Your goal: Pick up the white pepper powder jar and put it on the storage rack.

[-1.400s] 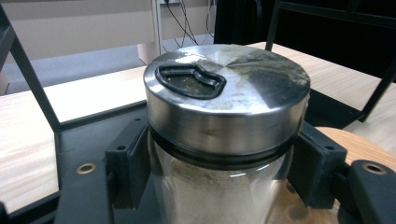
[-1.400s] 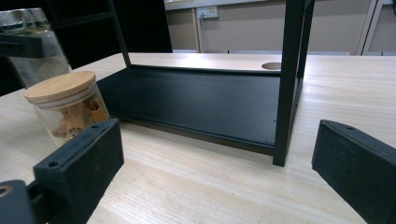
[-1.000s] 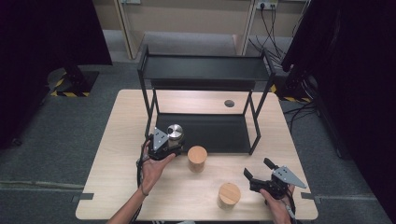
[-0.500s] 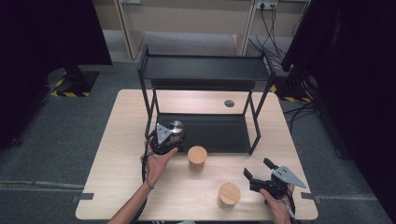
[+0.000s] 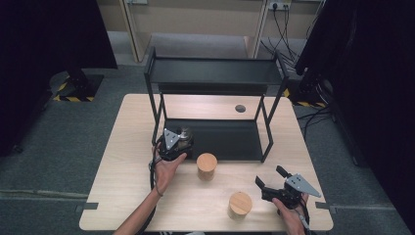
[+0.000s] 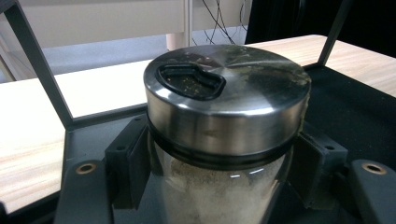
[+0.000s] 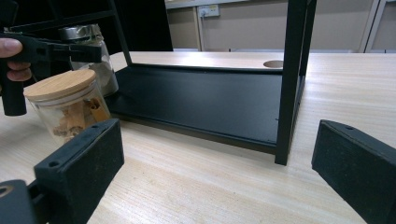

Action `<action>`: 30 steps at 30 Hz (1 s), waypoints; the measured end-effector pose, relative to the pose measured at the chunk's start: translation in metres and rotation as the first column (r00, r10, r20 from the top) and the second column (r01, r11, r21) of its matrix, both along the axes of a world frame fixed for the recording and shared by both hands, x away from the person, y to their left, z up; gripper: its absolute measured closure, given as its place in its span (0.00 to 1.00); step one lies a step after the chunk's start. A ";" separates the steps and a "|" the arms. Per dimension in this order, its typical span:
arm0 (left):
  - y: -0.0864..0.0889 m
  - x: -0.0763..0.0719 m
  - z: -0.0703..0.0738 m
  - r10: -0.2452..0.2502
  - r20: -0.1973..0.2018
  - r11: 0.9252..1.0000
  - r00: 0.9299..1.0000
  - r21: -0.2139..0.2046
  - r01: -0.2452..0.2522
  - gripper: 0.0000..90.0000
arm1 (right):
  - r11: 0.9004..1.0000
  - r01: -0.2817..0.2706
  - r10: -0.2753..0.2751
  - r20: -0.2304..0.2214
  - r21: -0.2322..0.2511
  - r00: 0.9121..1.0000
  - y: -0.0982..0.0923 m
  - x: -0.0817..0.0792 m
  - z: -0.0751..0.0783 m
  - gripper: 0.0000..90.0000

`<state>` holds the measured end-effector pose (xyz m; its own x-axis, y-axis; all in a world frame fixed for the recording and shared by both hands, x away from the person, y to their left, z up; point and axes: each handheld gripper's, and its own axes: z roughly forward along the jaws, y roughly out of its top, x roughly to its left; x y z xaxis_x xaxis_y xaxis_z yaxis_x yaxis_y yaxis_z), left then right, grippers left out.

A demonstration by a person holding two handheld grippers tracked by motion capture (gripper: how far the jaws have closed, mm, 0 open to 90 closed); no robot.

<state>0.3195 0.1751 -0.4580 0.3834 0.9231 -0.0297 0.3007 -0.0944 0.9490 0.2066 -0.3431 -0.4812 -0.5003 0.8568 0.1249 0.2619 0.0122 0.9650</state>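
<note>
Steel-lidded jar [image 6: 226,107] sits clamped between the left tool [image 5: 177,142] jaws, over the shelf's [image 5: 230,139] edge

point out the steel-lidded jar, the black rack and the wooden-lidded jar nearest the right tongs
steel-lidded jar [image 6: 227,88], left gripper view, lid top
black rack [image 5: 214,71], high view, top shelf
wooden-lidded jar [image 5: 240,201], high view, lid

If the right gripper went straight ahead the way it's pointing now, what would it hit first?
Probably the rack's front post, which stands between the right gripper's open fingers; before it lies bare table. Depth is hard to judge.
</note>
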 end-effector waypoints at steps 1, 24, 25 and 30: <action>0.000 0.000 0.000 0.001 0.000 1.000 1.000 0.001 -0.001 0.34 | 1.000 0.000 0.000 0.000 -0.001 1.000 0.000 0.000 0.000 0.03; -0.002 0.006 -0.009 0.013 -0.003 1.000 1.000 -0.011 -0.013 0.34 | 1.000 0.000 0.000 0.001 -0.001 1.000 0.000 0.000 0.000 0.03; -0.002 0.006 -0.008 0.011 -0.005 1.000 1.000 -0.010 -0.011 0.33 | 1.000 0.000 0.000 0.002 -0.001 1.000 0.000 0.000 0.000 0.03; -0.003 0.003 -0.003 0.018 -0.009 1.000 1.000 -0.008 -0.018 0.20 | 1.000 0.000 0.000 0.003 0.000 1.000 -0.001 0.000 -0.001 0.03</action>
